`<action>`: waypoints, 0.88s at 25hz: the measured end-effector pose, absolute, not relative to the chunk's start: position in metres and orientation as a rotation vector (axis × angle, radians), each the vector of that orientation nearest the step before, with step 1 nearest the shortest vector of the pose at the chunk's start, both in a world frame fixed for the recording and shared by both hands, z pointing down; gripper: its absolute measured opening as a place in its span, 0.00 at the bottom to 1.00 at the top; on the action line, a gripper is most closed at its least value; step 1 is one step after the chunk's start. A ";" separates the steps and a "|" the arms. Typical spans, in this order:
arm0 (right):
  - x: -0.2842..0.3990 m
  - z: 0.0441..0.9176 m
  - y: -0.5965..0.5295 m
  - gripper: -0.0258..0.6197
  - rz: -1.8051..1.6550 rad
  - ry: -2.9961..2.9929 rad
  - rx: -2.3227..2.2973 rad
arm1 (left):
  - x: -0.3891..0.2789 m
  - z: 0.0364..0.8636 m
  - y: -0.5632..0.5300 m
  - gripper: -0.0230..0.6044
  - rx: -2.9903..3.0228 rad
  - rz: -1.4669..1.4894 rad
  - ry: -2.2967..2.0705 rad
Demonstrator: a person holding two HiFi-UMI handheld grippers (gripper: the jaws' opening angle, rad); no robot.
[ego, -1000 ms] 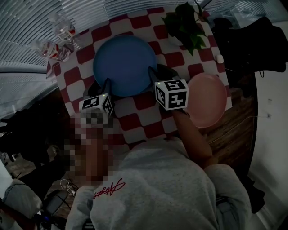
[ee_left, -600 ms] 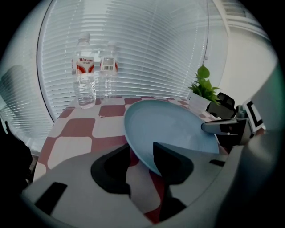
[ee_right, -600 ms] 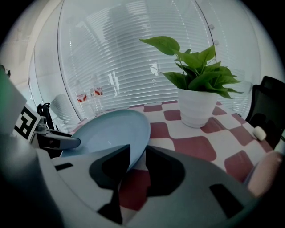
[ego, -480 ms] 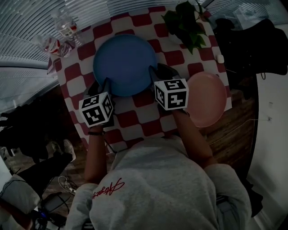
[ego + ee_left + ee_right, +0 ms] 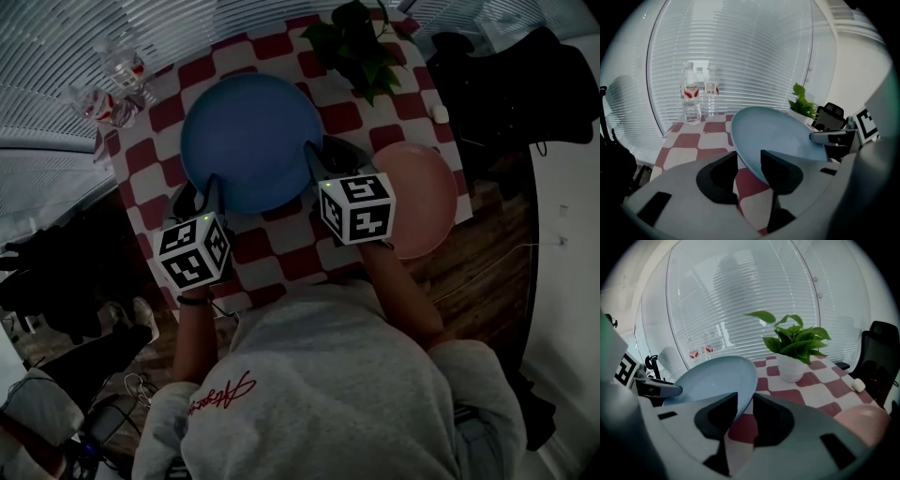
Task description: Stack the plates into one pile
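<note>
A big blue plate (image 5: 251, 141) is lifted a little off the red-and-white checked table (image 5: 281, 258). My left gripper (image 5: 202, 187) has the plate's near-left rim between its jaws, and its jaws have just been closing on that rim. In the left gripper view the plate (image 5: 783, 136) slants up from the left gripper (image 5: 749, 159). My right gripper (image 5: 328, 159) grips the near-right rim, its jaws also just closing. The right gripper view shows the rim (image 5: 712, 380) wedged in the right gripper (image 5: 745, 401). A pink plate (image 5: 422, 197) lies at the table's right edge.
A potted green plant (image 5: 361, 52) stands at the table's far right. Water bottles (image 5: 117, 84) stand at the far left corner by the window blinds. A small white object (image 5: 439, 114) lies beyond the pink plate. A black chair (image 5: 506, 84) stands right of the table.
Both grippers have come up with the blue plate held between them. In the head view the plate now sits slightly further left and looks larger.
</note>
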State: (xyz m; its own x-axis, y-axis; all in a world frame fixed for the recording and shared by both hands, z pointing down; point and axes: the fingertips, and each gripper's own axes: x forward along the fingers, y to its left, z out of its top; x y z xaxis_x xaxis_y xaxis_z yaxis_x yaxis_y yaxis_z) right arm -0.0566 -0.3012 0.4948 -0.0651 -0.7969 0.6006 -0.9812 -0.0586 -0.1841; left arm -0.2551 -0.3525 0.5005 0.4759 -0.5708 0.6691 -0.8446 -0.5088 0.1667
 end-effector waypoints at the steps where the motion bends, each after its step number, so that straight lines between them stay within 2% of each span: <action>1: -0.054 0.489 -0.296 0.21 0.842 -1.918 1.922 | -0.252 0.496 -0.348 0.30 2.254 0.753 -1.172; 22: 0.040 0.450 -0.188 0.21 0.827 -1.818 2.127 | -0.146 0.466 -0.274 0.30 2.402 0.788 -0.972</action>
State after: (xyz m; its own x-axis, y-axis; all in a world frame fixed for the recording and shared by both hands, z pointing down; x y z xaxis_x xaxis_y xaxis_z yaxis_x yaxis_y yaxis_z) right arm 0.0401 -0.1877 0.4503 0.0746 -0.8343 0.5463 -0.9601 -0.2081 -0.1868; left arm -0.1461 -0.2735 0.4663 0.5931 -0.4848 0.6428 -0.7293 -0.6618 0.1737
